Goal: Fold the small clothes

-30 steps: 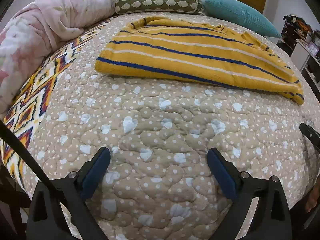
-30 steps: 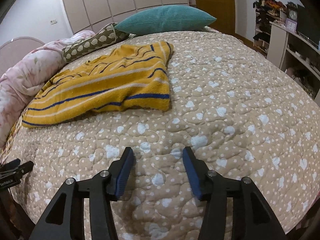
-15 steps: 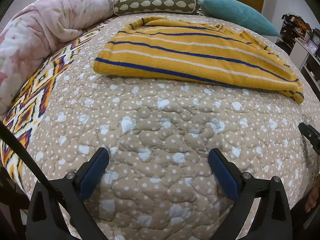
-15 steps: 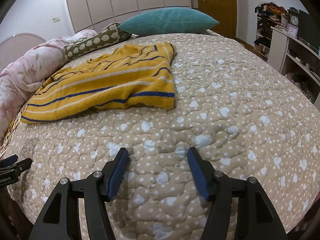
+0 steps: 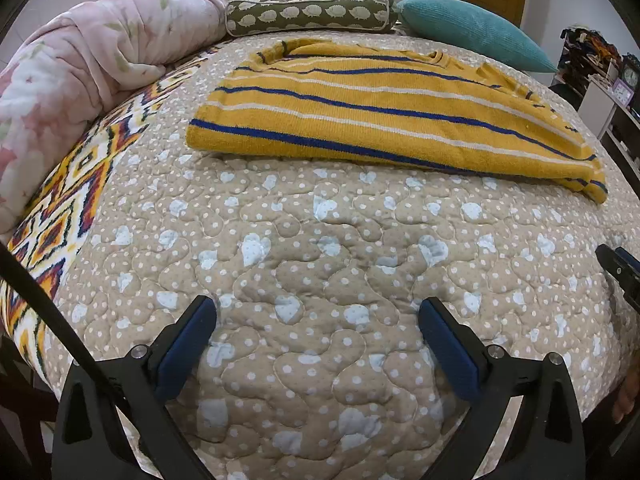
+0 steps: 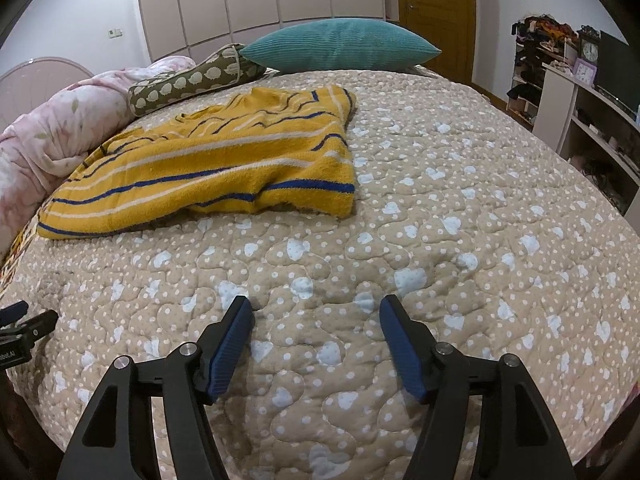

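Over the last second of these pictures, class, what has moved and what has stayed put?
Right tool has opened wider and tipped up slightly, so more of the room shows. Left tool barely shifted, still wide open. Neither took hold of anything. The yellow striped garment lies unmoved on the quilt.

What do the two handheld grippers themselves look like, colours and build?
Both the left gripper and right gripper share one design: black angular frames with triangular cutouts, silver pivot screws, and jaws lined with ribbed blue pads. A black cable crosses the left view's corner.
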Action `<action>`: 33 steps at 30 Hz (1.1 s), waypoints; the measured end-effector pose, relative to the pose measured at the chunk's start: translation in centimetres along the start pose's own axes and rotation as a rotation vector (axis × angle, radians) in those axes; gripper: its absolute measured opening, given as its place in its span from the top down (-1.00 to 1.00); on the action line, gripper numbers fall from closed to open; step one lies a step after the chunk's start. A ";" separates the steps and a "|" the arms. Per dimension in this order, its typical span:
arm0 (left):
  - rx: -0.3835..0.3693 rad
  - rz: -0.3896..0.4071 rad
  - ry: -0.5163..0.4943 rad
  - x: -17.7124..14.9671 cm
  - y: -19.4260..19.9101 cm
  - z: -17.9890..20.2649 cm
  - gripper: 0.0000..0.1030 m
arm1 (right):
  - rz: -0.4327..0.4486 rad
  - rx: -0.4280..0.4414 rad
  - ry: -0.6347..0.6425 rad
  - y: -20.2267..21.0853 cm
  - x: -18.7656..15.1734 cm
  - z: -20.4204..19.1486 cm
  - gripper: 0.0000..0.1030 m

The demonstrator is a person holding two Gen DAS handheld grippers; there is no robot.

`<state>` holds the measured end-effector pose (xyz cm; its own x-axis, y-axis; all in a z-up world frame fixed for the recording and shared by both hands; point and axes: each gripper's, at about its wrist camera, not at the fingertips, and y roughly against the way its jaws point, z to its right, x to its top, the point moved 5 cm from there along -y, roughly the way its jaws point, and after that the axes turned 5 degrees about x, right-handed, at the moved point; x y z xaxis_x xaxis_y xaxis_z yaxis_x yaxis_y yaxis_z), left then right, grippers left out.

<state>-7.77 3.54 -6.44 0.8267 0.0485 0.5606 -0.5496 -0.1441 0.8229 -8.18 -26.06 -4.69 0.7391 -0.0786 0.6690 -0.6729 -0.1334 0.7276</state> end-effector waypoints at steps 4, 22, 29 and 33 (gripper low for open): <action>0.000 0.002 0.001 0.0 0.0 0.0 -0.97 | 0.001 -0.003 0.001 0.0 0.0 0.0 -0.37; 0.017 0.023 -0.013 0.0 0.0 0.5 -0.99 | 0.024 -0.025 0.021 0.0 -0.3 -0.3 -0.44; -0.025 0.036 0.015 0.5 1.5 -0.2 -0.19 | 0.035 -0.032 0.031 0.0 -0.4 -0.5 -0.44; -0.140 0.031 0.115 2.9 2.4 -2.7 0.01 | 0.042 -0.032 0.037 0.1 -0.6 -0.5 -0.44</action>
<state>-7.06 6.03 -2.58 0.7942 0.1600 0.5862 -0.5927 -0.0084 0.8053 -8.64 -25.50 -4.94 0.7088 -0.0464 0.7039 -0.7044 -0.0992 0.7028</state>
